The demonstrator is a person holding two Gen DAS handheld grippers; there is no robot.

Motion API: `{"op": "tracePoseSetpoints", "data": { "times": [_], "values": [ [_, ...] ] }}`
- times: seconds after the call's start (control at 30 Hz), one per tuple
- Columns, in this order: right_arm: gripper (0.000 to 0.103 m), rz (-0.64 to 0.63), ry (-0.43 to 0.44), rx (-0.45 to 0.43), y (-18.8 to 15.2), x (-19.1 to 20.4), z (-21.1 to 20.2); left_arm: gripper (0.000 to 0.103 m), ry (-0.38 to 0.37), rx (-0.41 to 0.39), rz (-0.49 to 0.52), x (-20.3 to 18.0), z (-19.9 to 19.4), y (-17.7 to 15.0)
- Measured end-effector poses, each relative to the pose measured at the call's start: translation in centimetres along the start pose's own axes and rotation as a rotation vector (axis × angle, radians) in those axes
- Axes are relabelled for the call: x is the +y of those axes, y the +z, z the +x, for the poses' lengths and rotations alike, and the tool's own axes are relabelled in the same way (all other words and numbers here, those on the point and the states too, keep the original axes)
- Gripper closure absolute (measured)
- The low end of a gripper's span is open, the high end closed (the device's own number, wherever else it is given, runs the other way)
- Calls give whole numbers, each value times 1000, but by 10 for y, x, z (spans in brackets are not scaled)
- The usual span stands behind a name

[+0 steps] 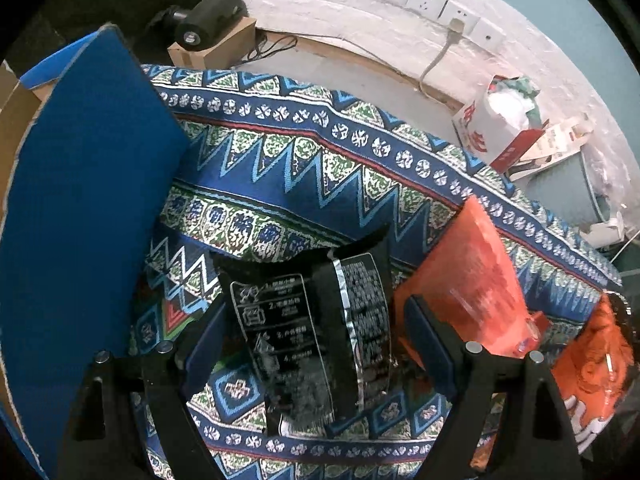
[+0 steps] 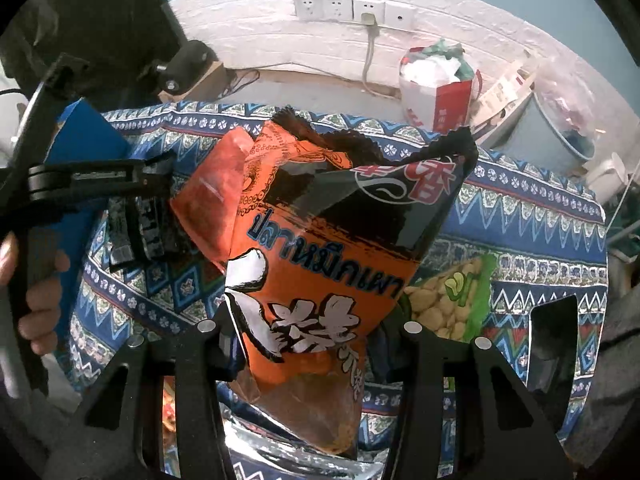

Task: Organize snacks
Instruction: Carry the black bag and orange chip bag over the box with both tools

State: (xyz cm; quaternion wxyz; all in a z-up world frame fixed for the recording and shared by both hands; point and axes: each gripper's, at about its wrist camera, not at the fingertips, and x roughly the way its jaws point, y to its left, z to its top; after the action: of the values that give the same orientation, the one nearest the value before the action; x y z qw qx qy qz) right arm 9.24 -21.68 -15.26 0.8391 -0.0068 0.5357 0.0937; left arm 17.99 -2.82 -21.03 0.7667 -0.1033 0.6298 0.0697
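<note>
My left gripper is shut on a black snack packet with white print, held above the patterned cloth. It also shows in the right wrist view, in the left gripper. My right gripper is shut on a large orange and black snack bag, held upright above the table. Behind it stands a plain orange packet, which shows in the left wrist view beside the held orange bag. A blue box flap rises at the left.
A green bag of pale nuts lies on the cloth behind the orange bag. A red and white paper bag and a grey bin stand on the floor beyond the table. A black device on a carton sits by the wall.
</note>
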Motion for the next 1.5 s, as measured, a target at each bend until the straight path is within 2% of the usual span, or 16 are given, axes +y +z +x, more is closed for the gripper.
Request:
{"op": "tracePoseSetpoints", "data": {
  "times": [0.17,0.27,0.33,0.47,0.6,0.77,1.13,1.5],
  "values": [
    [55,6,11,6,1,-3,3,16,51,-9,89,-9,5,-6],
    [55,6,17,5,2,-3,4,25,83,-37,141,-11,3,-14],
    [55,6,18,3,3,-3,4,35,97,-56,160,-10,0,-18],
    [55,8,15,-11,6,0,1,35,78,-74,219,-5,-6,-25],
    [55,-8,2,-28,9,4,-4,35,101,-107,298,-6,-17,-39],
    [55,-37,-25,-54,12,14,-15,35,96,-148,347,-4,-39,-50],
    [55,-54,-39,-107,13,26,-44,35,104,-264,402,12,-90,-65],
    [55,-93,-27,-161,18,51,-74,35,145,-388,462,29,-135,-81]
  ]
}}
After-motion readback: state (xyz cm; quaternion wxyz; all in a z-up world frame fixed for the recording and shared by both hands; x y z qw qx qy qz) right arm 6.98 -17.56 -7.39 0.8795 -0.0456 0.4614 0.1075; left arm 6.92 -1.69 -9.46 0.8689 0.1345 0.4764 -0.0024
